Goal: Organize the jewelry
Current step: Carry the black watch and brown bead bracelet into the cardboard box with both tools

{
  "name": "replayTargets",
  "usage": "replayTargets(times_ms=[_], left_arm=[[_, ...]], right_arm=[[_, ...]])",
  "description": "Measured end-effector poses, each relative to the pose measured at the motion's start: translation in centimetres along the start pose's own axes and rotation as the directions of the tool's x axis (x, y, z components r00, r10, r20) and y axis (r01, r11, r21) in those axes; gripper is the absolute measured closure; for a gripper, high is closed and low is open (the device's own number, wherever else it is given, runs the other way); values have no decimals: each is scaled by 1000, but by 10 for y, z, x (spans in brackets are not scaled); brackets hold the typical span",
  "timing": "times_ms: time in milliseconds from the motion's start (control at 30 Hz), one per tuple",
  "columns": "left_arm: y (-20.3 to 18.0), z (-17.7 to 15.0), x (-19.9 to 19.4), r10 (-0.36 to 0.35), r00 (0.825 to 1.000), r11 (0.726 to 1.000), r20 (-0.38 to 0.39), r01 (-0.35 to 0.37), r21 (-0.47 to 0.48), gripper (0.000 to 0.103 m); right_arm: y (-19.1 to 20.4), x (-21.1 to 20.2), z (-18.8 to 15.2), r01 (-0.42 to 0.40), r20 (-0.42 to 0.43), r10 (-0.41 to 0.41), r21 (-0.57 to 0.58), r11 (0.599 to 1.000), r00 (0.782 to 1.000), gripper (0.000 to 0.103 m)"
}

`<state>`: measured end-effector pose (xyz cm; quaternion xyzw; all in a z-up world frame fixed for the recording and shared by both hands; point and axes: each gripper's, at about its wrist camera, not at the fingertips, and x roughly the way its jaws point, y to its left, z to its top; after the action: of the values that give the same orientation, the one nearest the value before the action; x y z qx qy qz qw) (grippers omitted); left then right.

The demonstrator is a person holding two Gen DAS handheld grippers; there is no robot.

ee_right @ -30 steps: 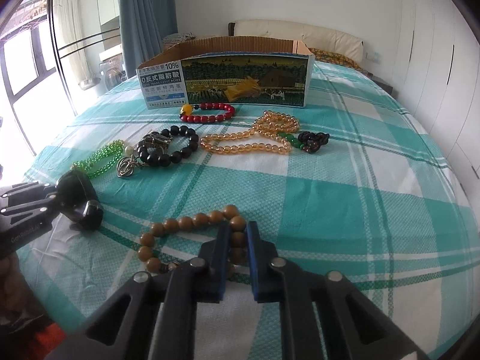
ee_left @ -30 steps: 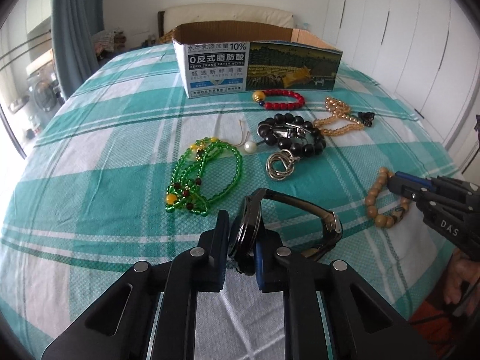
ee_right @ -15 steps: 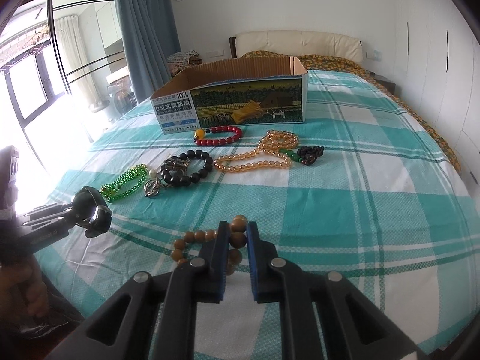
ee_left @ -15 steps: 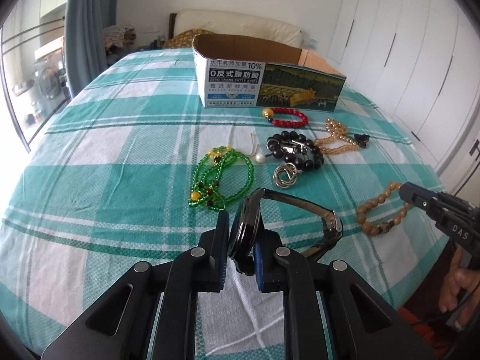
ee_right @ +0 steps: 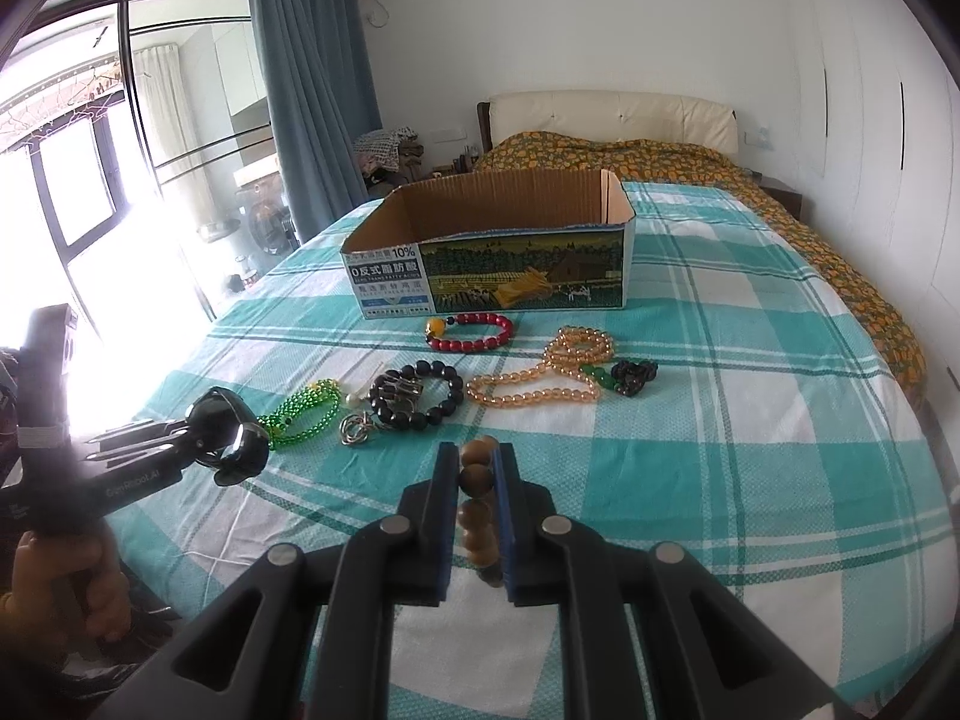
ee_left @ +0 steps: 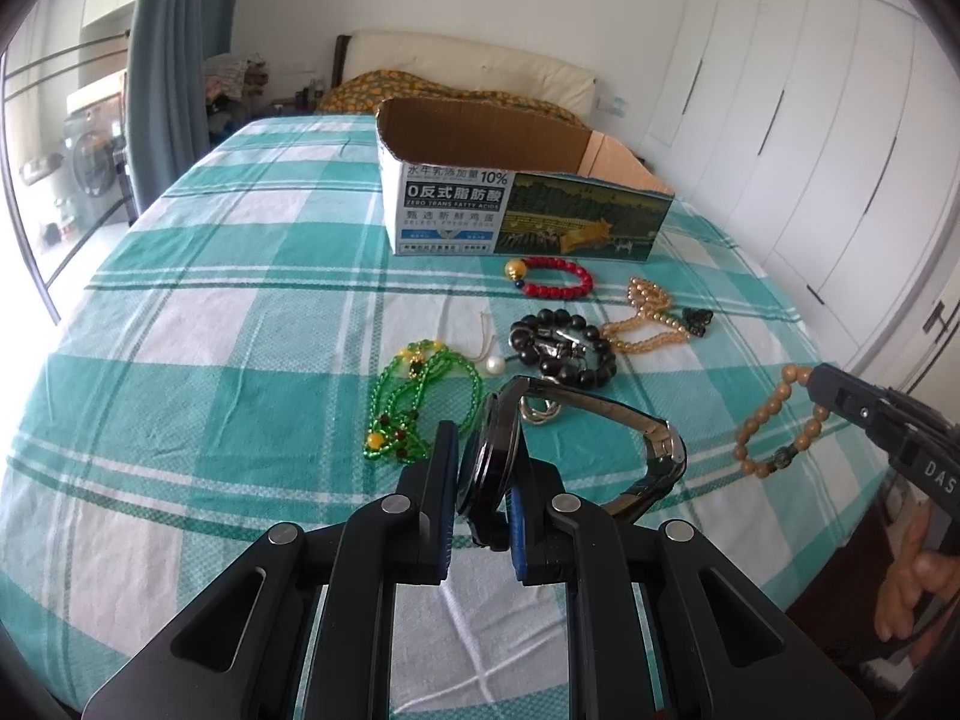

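1. The watch (ee_left: pixel 498 456) is showing a glossy dark face and a smooth metal band.
2. The brown bead bracelet (ee_right: pixel 477 480) is looking like polished wood – slightly shiny.
3. The bedsheet (ee_left: pixel 240 312) is looking like matt woven cloth with a fine grainy texture.
4. The box (ee_right: pixel 492 276) is showing raw corrugated cardboard inside – outside, smooth printed paper.
5. The green beads (ee_left: pixel 420 396) are shining like glass.

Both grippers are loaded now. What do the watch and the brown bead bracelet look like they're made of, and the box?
Watch in the left gripper: dark glossy case with a polished clasp, probably metal. Brown bead bracelet in the right gripper: matte tan rounds, likely wood, possibly seed. Box: corrugated cardboard, with raw brown fluted inner walls and a glossy printed outside.
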<state>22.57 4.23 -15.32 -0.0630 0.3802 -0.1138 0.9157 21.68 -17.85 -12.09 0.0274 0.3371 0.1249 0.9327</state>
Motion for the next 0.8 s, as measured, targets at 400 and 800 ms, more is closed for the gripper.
replayTargets(times_ms=[400, 800], left_arm=[[3, 9, 1, -6, 1000, 1000, -7, 6, -8, 90], [14, 73, -14, -36, 998, 999, 46, 37, -13, 90]], right_arm=[[-1, -6, 17, -28, 18, 28, 1, 1000, 999, 91], [-5, -6, 76, -74, 58, 77, -56, 996, 995, 91]])
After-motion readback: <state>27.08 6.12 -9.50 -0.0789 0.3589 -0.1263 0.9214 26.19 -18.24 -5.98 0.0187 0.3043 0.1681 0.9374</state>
